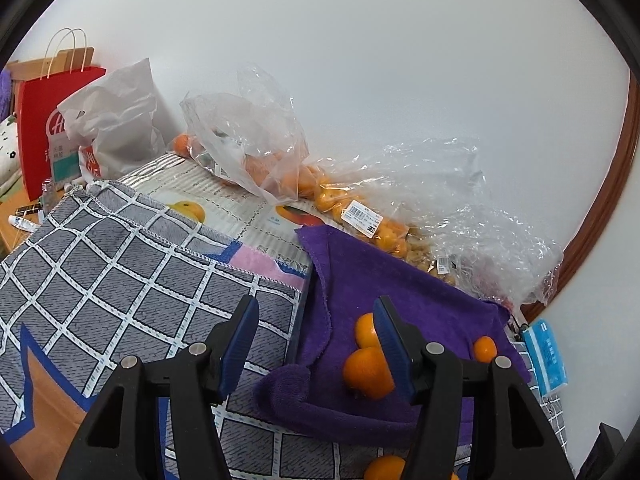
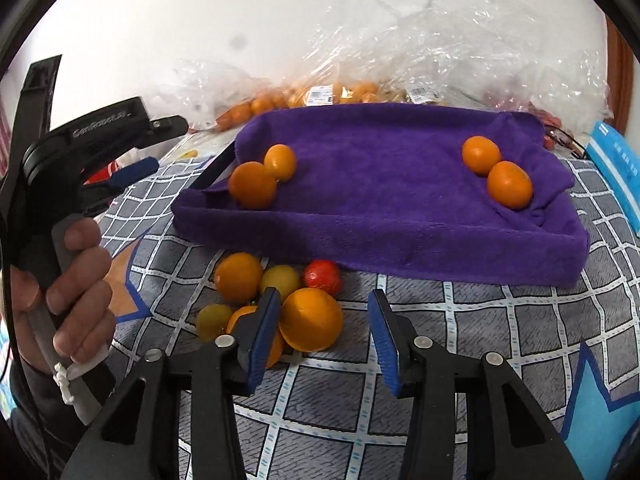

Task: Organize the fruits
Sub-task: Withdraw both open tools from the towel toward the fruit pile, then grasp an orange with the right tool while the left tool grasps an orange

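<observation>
Loose fruit pile (image 2: 276, 304) was seen on the checked cloth (image 2: 480, 320), at 6 o'clock of the purple towel (image 2: 380, 200): several oranges, two yellow-green fruits and one red fruit (image 2: 322, 276), all touching. Biggest orange (image 2: 311, 319) lay just inside the right gripper (image 2: 324, 334), beside the left finger; fingers were apart with no pad seen pressing on it. Nothing was held.

Four oranges were already laid on the towel: a pair (image 2: 262, 176) at 9 o'clock, a pair (image 2: 498, 172) at 3 o'clock.

Left gripper (image 1: 316, 344) was held over the seam between checked cloth and towel, fingers apart, empty. It was gripped by a hand (image 2: 76, 288) visible in the right wrist view.

Handling, judged: oranges are round, firm and fairly light, and likely to roll, so a grip across the widest part with moderate squeeze would suit. The small red and yellow-green fruits look softer and more easily crushed. Touching neighbours could be nudged away when one is taken.

Surface: soft cloth layers, uneven; the towel was rumpled at its edges. At 12 o'clock, clear plastic bags (image 2: 440, 40) of more fruit were stacked against a white wall (image 1: 360, 40); a red paper bag (image 1: 40, 120) stood at 10 o'clock.
</observation>
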A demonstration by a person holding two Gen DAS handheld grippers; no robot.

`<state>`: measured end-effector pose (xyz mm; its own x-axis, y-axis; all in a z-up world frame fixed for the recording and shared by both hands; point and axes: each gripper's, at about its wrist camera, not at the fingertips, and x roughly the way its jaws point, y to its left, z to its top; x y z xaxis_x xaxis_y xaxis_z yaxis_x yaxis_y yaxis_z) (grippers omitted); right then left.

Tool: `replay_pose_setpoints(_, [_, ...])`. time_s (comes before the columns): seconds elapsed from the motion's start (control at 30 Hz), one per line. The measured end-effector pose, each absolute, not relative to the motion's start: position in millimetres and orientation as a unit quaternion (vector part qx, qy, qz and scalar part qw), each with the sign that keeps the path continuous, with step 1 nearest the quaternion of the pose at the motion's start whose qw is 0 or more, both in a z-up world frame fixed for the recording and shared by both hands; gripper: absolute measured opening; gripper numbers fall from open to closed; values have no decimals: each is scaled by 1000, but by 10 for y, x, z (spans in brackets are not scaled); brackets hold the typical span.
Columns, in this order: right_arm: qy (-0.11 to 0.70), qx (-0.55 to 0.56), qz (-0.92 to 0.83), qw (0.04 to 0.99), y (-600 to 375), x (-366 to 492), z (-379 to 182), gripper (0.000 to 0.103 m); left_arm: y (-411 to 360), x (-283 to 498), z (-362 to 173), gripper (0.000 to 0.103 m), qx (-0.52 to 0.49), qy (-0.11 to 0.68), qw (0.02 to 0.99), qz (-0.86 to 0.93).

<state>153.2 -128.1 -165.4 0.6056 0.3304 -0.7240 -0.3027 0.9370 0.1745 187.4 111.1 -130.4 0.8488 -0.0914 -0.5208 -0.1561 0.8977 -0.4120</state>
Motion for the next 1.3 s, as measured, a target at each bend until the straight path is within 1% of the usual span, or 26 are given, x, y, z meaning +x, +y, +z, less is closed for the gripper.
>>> replay_pose_setpoints(0.03, [406,19,180,896,-1285,1526,-1648,38,1102,1877,-1310,57,-225,276,934,16])
replay_pose_setpoints(0.07, [405,23,183,896,-1290,1502,-1636,31,1089,1879,-1315,57,-222,277,935,15])
replay_pose_setpoints(0.4, [390,28,117,913,-1680,1419,-1546,31,1051,1883,-1304,57,-221,283,933,3])
replay_pose_setpoints(0.5, [400,41,119,908,-1787,1432,-1550,32,1039,1887,-1300,57,-226,287,931,-7])
replay_pose_setpoints(0.73, [405,16,118,906,-1687,1457,-1662,34,999,1882,-1296,58,-217,288,933,-11])
replay_pose_setpoints(0.87, [426,4,126,896,-1627,1503,-1748,34,1010,1884,-1290,58,-217,286,933,-13])
replay_pose_setpoints(0.93, [414,-2,122,902,-1638,1480,-1713,34,1009,1890,-1294,58,-216,287,933,-14])
replay_pose_setpoints(1.07, [359,-37,83,929,-1760,1433,-1520,34,973,1903,-1305,58,-212,292,932,-21])
replay_pose_setpoints(1.17, [331,-39,56,941,-1892,1454,-1489,34,913,1907,-1312,58,-206,301,930,-37])
replay_pose_setpoints(1.23, [329,-22,53,942,-1984,1477,-1553,34,875,1878,-1298,58,-201,297,932,-45])
replay_pose_setpoints(1.3, [350,9,58,935,-2088,1531,-1606,34,829,1841,-1275,58,-191,291,936,-49])
